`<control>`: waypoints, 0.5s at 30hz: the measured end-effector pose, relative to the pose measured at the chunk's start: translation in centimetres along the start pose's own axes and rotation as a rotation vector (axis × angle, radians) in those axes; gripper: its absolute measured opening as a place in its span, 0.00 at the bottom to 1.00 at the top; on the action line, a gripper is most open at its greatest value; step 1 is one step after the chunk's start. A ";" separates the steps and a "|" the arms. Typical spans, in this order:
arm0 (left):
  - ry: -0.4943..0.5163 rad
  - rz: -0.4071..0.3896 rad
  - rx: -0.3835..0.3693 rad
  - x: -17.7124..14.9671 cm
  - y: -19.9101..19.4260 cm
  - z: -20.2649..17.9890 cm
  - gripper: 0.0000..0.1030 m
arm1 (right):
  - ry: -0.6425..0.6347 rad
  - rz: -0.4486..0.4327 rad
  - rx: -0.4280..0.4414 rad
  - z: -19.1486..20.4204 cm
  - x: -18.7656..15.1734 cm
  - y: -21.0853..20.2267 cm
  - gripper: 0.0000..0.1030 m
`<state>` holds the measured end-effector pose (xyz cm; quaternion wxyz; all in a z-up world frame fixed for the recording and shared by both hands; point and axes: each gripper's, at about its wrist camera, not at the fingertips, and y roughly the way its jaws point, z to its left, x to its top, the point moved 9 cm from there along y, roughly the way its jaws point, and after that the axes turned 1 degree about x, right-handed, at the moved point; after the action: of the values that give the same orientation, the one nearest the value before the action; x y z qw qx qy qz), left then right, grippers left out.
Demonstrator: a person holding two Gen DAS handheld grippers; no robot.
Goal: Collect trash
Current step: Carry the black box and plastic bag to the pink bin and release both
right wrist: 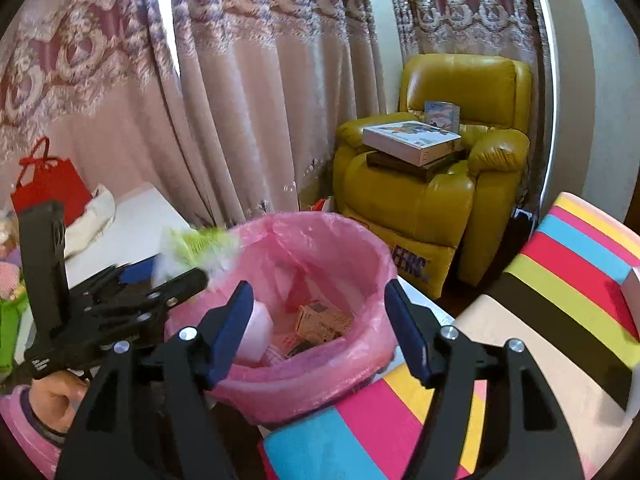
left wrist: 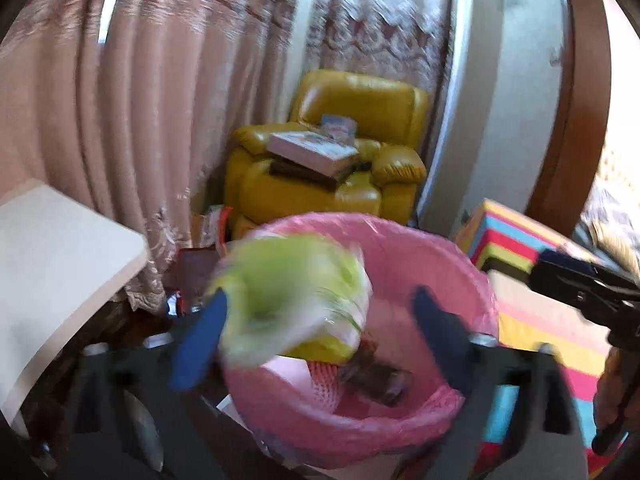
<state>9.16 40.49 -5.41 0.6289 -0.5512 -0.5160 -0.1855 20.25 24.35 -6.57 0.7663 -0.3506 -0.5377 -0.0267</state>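
While both grippers hung spread over the pink-lined bin, the left gripper gripped nothing, a blurred green wrapper loose between its fingers, and the right gripper was empty.

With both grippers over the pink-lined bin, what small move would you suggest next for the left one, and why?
Probably hold the left gripper open over the bin briefly, then draw it back. Its jaws stand wide apart, and the blurred green-and-white wrapper between them looks to be dropping free above the pink liner. The right gripper is open and empty, so it could go for the next piece.
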 end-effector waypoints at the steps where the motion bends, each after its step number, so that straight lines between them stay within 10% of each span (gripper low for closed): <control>1: -0.002 -0.007 0.001 0.0 -0.3 -0.1 0.87 | 0.005 -0.011 0.001 -0.3 -0.2 -0.8 0.67; 15: 0.151 -0.005 0.035 -1.0 -2.7 -8.0 0.91 | 0.057 -0.089 -0.173 -8.5 -5.0 -11.9 0.77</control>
<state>10.17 32.24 -3.78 0.6750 -0.5234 -0.4716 -0.2193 19.98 8.89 -6.18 0.7461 -0.3905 -0.5264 -0.1168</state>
